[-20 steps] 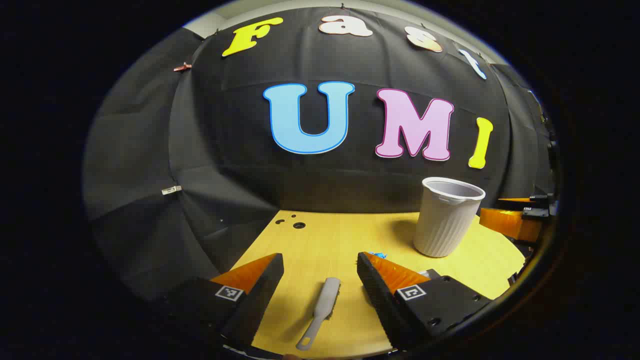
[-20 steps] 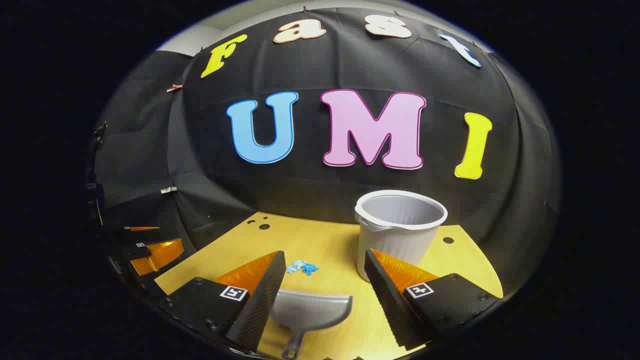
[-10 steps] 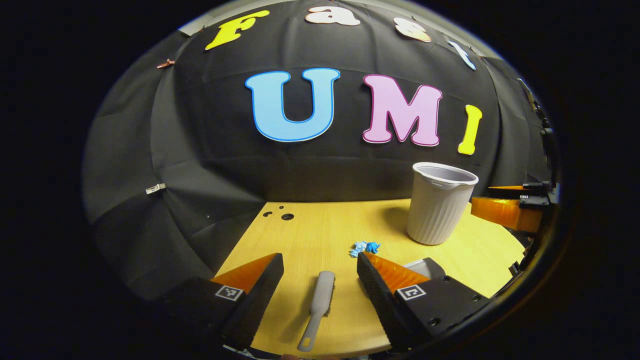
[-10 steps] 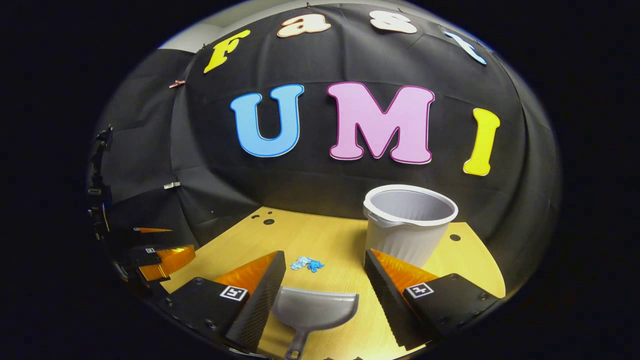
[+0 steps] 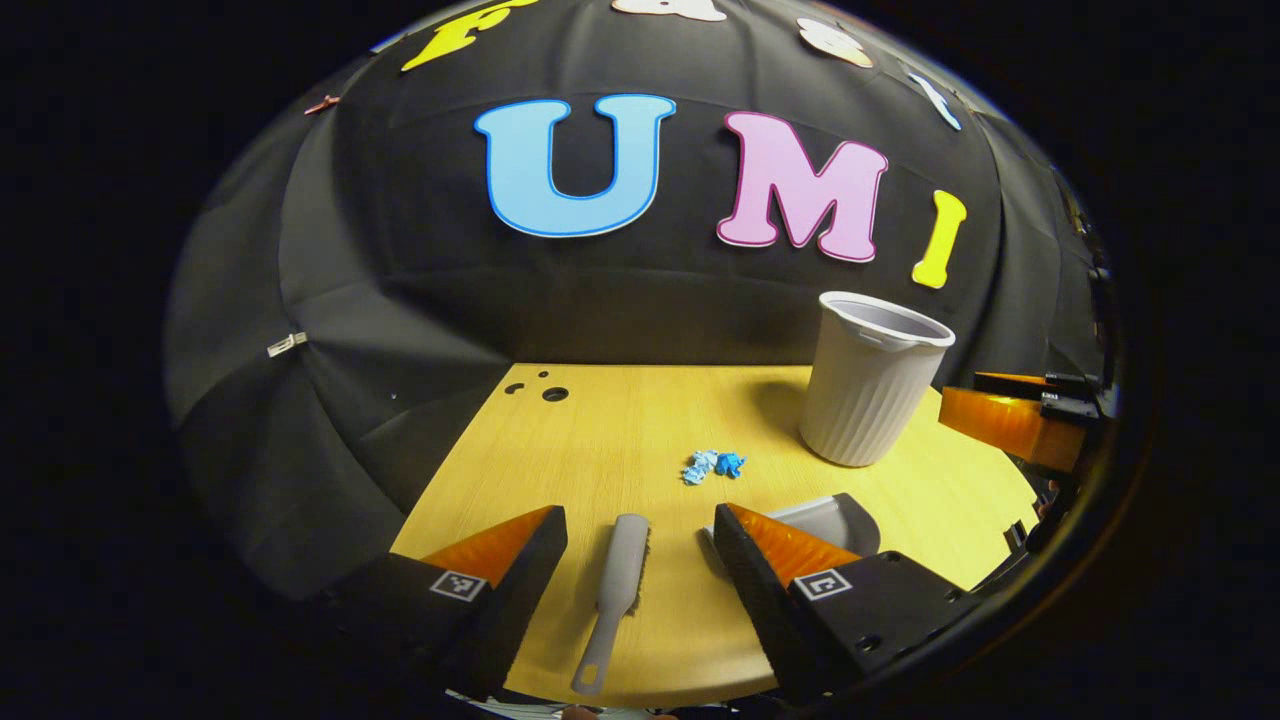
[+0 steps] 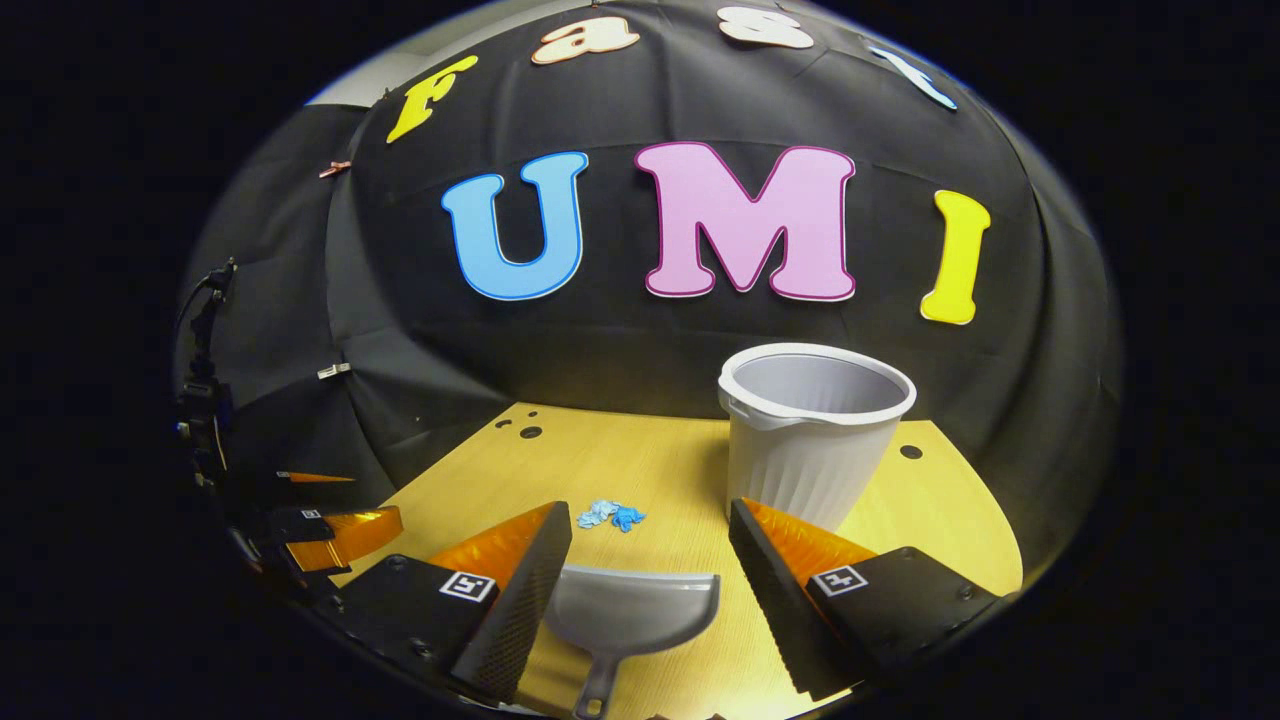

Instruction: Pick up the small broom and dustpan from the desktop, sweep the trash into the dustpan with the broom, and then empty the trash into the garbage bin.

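A small grey broom [image 5: 612, 590] lies flat on the yellow wooden counter [image 5: 600, 430], its handle toward the near edge and its head pointing at the booth wall. It sits between the two fingers of the left claw [image 5: 640, 530], which stands wide open above it, neither finger touching the broom.

Just to the broom's right in the left gripper view, partly hidden behind the claw's right finger, is the grey dustpan [image 5: 830, 518]. In the right gripper view the dustpan [image 6: 630, 615] rests on the counter [image 6: 640, 470] with its open mouth toward the wall and its handle toward the near edge, framed by the fingers of the right claw [image 6: 650, 535]. That claw is also spread open, with gaps on both sides of the pan.

Beyond both tools, a little heap of crumpled blue trash [image 5: 713, 465] lies loose on the wood, apart from broom and pan alike; the right gripper view shows the same scraps [image 6: 611, 516] just ahead of the pan's mouth.

Farther back and to the right stands a ribbed white garbage bin [image 5: 870, 392], upright, near the wall; in the right gripper view the bin [image 6: 812, 430] rises behind the claw's right finger.

The other claw appears at the edge of each view.
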### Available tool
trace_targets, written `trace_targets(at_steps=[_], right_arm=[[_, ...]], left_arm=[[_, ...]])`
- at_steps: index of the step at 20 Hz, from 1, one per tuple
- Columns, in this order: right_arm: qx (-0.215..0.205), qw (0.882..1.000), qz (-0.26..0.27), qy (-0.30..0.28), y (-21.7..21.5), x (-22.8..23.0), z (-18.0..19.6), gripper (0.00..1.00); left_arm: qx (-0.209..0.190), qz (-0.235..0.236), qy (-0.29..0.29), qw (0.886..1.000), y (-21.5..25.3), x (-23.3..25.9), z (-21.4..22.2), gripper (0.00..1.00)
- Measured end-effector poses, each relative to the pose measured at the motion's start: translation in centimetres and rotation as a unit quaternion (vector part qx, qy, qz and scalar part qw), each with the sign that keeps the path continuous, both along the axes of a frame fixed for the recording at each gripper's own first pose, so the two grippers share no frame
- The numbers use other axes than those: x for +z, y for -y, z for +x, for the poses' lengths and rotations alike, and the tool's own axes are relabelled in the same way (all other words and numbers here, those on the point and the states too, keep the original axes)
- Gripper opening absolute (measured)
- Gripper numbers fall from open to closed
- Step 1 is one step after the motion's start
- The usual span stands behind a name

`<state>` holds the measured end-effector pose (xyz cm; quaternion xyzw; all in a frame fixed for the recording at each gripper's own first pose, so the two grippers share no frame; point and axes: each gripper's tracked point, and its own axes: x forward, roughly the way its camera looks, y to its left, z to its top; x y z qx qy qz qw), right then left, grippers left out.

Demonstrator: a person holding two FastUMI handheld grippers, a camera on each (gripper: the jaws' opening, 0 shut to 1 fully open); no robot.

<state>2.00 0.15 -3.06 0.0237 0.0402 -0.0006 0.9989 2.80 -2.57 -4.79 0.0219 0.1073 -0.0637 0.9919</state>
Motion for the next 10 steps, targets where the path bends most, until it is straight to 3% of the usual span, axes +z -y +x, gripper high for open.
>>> trace_targets(at_steps=[6,10], right_arm=[[-0.007,1.000,0.011,-0.027,0.1,-2.0,-0.1,0.99],[0.000,0.999,0.015,-0.050,-0.6,-3.7,-0.4,0.98]], left_arm=[[-0.002,-0.004,-0.073,0.997,0.3,-3.3,0.5,0.96],[-0.018,-0.002,-0.144,0.989,-0.1,-7.1,1.1,0.96]])
